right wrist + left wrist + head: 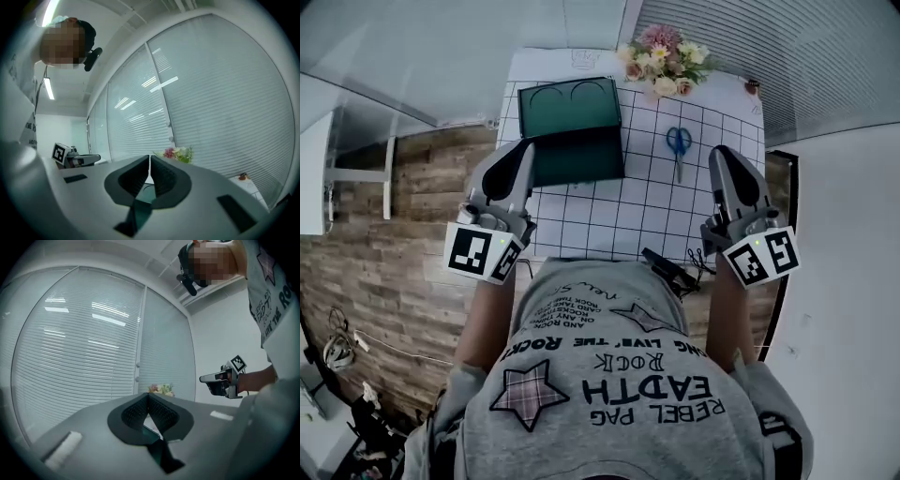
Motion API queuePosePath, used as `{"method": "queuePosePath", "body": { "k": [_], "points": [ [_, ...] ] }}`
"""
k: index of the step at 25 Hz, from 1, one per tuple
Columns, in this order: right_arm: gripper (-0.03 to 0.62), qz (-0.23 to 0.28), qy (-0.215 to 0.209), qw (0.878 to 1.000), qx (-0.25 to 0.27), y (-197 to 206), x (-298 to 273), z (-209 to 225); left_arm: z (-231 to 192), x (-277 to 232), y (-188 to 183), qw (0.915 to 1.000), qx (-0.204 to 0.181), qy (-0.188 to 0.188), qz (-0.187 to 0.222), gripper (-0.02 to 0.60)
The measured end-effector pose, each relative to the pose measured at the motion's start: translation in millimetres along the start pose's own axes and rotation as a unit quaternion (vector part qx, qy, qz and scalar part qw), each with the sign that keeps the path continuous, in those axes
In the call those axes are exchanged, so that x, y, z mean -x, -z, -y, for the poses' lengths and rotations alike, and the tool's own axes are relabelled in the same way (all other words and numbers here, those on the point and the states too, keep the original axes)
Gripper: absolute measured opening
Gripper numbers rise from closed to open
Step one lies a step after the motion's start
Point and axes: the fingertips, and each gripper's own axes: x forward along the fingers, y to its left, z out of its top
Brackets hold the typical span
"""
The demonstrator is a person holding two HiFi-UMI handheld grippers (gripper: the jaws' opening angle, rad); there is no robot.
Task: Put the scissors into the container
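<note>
Blue-handled scissors (679,150) lie flat on the white grid mat (609,211), right of centre, blades pointing toward me. A dark green container (572,127) stands open at the mat's far left. My left gripper (525,146) hovers at the container's near left corner, its jaws pressed together with nothing between them (148,395). My right gripper (722,152) hangs just right of the scissors, level, also shut and empty (150,157). Each gripper shows in the other's view: the right gripper (206,378) and the left gripper (96,158). Neither gripper view shows the scissors.
A bouquet of flowers (661,58) sits at the mat's far edge. A black cabled clip (670,267) lies at the table's near edge by my torso. A small brown object (753,86) rests at the far right corner. Window blinds (225,93) stand beyond the table.
</note>
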Motion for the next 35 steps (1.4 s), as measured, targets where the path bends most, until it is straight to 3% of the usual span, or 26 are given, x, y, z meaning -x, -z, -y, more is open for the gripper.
{"method": "queuePosePath", "body": {
  "k": [8, 19, 35],
  "points": [
    [0.017, -0.007, 0.026, 1.000, -0.011, 8, -16, 9, -20, -18, 12, 0.9997, 0.016, 0.013, -0.011, 0.009],
    [0.018, -0.057, -0.008, 0.998, -0.021, 34, -32, 38, -12, -26, 25, 0.9988, 0.034, -0.028, -0.020, 0.009],
    [0.018, -0.184, -0.008, 0.983, -0.017, 138, -57, 107, 8, -44, 45, 0.9966, 0.043, -0.059, -0.039, 0.009]
  ]
}}
